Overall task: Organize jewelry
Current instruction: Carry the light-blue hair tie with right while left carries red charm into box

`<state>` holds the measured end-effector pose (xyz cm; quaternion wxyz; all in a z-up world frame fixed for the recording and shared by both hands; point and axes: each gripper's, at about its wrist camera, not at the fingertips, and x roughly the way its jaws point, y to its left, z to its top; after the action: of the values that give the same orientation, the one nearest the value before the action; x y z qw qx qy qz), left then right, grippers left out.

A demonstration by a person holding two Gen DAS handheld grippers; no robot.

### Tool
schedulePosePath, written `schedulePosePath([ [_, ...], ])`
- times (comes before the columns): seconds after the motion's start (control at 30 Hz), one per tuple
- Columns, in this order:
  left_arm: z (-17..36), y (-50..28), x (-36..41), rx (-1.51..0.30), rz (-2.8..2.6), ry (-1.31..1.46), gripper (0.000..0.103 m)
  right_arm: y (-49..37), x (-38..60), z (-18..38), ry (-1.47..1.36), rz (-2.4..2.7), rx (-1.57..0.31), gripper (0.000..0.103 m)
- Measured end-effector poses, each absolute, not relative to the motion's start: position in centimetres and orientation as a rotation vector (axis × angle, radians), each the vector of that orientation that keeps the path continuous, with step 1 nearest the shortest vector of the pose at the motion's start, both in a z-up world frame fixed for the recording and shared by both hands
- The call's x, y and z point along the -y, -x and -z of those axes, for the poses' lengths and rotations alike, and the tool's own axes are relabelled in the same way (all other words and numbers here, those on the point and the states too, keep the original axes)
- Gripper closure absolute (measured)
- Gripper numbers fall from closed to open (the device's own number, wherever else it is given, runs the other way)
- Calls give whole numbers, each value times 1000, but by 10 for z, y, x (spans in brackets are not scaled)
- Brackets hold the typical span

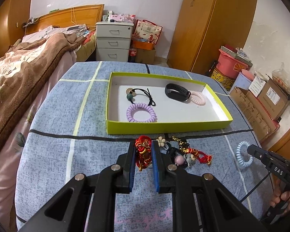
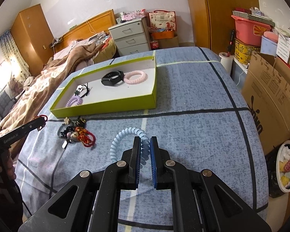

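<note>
On the blue-grey checked cloth (image 1: 83, 104) covering the table, a shallow lime-green cardboard tray with a white floor (image 1: 164, 128) sits at twelve o'clock from the left gripper. Inside it, in the left wrist view, a lilac spiral hair tie (image 1: 141, 112) lies against the near wall at about seven o'clock of the tray's floor, a black elastic tie with a green bead (image 1: 140, 95) just beyond it, a black fitness band (image 1: 176, 92) toward one o'clock, and a pale pink spiral hair tie (image 1: 198, 97) touching the band's right side.

The left gripper (image 1: 144, 150) is pinching a red and gold knotted cord charm (image 1: 144, 151) between its blue pads; part of the charm hangs below them. Just to its right, at three o'clock, a heap of loose trinkets rests on the cloth: a cream flower-shaped clip (image 1: 162, 141), a pink bead (image 1: 179, 160), a small grey mouse figure (image 1: 190, 158) and a second red knotted cord charm (image 1: 202, 155).

The right gripper (image 2: 145, 149) is pressed together on a light blue spiral hair tie (image 2: 125, 135), whose loop curves out to the gripper's ten o'clock over the cloth. In that view the tray (image 2: 106, 109) lies at eleven o'clock, well apart from the blue tie.
</note>
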<state>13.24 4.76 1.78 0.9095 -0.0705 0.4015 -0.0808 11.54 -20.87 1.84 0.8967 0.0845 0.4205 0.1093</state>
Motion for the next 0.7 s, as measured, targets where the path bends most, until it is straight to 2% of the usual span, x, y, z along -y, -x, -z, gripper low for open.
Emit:
schedulePosePath([
  [0.7, -35, -190, -25, -820, 237, 120, 87, -189, 185, -43, -157, -245, -827, 93],
])
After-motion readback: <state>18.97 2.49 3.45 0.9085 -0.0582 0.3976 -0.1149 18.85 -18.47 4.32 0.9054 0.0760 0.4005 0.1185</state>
